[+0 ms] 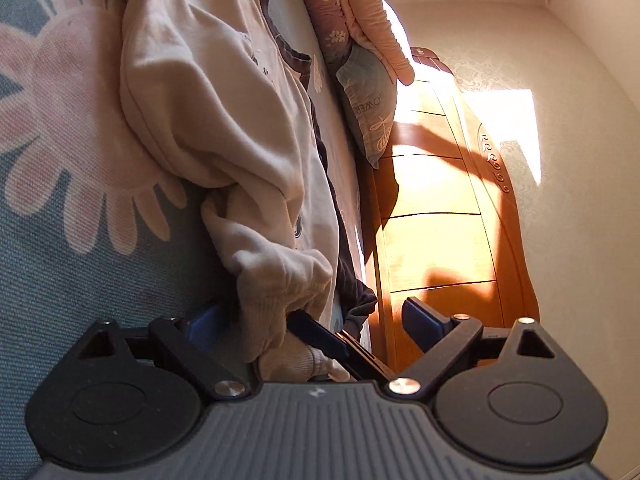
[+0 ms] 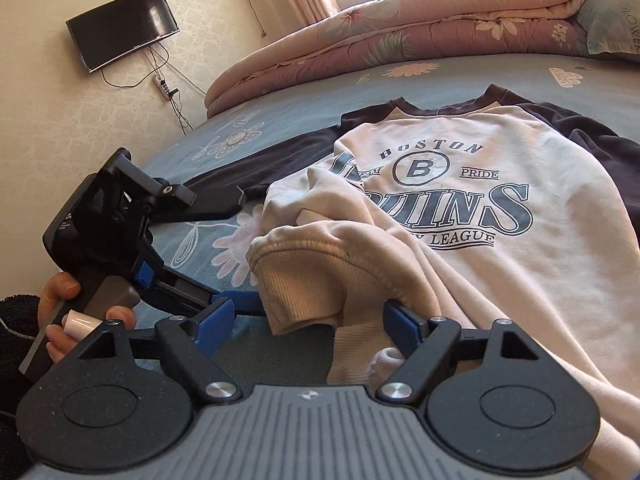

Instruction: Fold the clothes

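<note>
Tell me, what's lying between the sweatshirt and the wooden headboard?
In the left wrist view, a strip of floral bedsheet separates the sweatshirt from the headboard, with a blue pillow propped against the wood.

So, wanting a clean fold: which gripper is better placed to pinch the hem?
Probably the right gripper: ribbed hem centred between its open fingers, off-centre in the left gripper.

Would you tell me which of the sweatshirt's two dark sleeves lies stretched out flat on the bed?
The dark sleeve beside the left gripper lies straight; the opposite sleeve is bunched.
</note>
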`<state>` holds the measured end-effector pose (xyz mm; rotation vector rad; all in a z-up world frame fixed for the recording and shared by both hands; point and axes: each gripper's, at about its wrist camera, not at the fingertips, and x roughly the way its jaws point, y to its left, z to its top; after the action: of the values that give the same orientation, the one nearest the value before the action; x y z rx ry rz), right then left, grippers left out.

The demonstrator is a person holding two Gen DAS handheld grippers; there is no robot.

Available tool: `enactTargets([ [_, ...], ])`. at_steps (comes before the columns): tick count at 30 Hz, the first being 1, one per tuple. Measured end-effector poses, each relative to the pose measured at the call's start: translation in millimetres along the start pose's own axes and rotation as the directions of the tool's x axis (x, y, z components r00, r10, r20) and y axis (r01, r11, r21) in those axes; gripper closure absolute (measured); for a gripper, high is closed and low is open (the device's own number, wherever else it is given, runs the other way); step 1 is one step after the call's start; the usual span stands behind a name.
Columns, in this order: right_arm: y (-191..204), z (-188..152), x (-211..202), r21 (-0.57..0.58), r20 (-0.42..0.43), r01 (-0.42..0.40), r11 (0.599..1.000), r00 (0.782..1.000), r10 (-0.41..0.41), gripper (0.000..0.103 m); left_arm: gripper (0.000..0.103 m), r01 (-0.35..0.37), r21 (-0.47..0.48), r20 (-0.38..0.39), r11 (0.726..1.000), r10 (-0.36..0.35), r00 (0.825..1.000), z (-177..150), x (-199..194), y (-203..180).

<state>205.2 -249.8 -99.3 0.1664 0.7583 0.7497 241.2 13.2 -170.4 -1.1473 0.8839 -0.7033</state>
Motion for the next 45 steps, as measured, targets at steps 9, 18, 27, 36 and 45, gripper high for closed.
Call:
enactTargets([
  [9,-4.4,-19.2,-21.1,0.076,0.038,-0.004,0.997,0.999,0.002,0.018,0.023,0.037,0.024,0.021,0.999,-0.038,0.999,-13.7,3.3,1.8],
  [18,7.1,-24.7,-37.8,0.07,0.013,0.052,0.996,0.998,-0.053,0.016,0.077,-0.057,0.077,0.052,0.995,0.054,0.997,-18.7,1.0,13.9],
  [27,-9.0,-48.7,-45.7,0.167,-0.04,0.121,0.978,0.992,-0.116,0.013,0.074,-0.065,0.123,0.057,0.99,0.059,0.997,-19.4,1.7,9.2],
  [36,-5.8,-50.3,-52.4,0.176,-0.031,0.139,0.975,0.99,-0.136,0.013,0.093,-0.232,0.119,0.073,0.965,0.224,0.972,-24.4,-5.4,-11.3],
  [45,6.1,-58.4,-80.9,0.153,-0.012,0.158,0.975,0.987,-0.158,0.013,0.093,-0.231,0.089,0.162,0.969,0.215,0.963,-31.4,-75.1,-44.6],
])
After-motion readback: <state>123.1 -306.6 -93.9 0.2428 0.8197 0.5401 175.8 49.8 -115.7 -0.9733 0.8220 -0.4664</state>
